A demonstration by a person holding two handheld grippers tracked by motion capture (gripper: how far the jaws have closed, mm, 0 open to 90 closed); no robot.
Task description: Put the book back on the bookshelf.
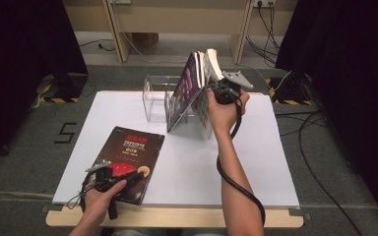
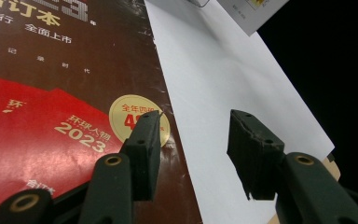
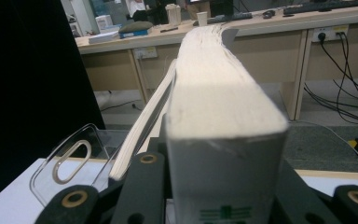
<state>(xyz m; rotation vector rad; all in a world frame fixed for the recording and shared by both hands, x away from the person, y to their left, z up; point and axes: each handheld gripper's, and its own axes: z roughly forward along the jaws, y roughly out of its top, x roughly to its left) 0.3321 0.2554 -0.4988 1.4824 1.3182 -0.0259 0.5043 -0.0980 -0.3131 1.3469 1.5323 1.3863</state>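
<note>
On the white sheet [image 1: 187, 162] that covers the table, a person works with a gripper in each hand. The right gripper [image 1: 215, 91] is raised above the far middle of the sheet, and its jaws are clamped on a thick book [image 1: 212, 66], gripping it at one end so that the pale page edges run away from the camera in the right gripper view [image 3: 223, 93]. In the high view the book is held tilted, its upper end leaning away toward the back of the room. A thinner magazine with a dark, colourful cover [image 1: 186, 93] leans against the thick book on its left, its lower edge down by the clear plastic holder [image 1: 153, 101]; in the right gripper view its pages show as a slim pale strip [image 3: 144, 126] just beside the thick book, and I cannot tell whether the jaws hold it too. The clear holder stands on the far part of the sheet, and its rounded corner with a slot-shaped cutout [image 3: 70, 161] shows low on the left in the right gripper view. Nearer the person, on the left part of the sheet, a dark brown and red magazine [image 1: 128, 152] lies flat. The left gripper [image 1: 128, 178] rests low over the magazine's near right corner with its jaws apart and nothing between them; in the left gripper view one jaw stands over the cover by a round gold sticker [image 2: 130, 114] and the other over the bare sheet [image 2: 223, 70].
</note>
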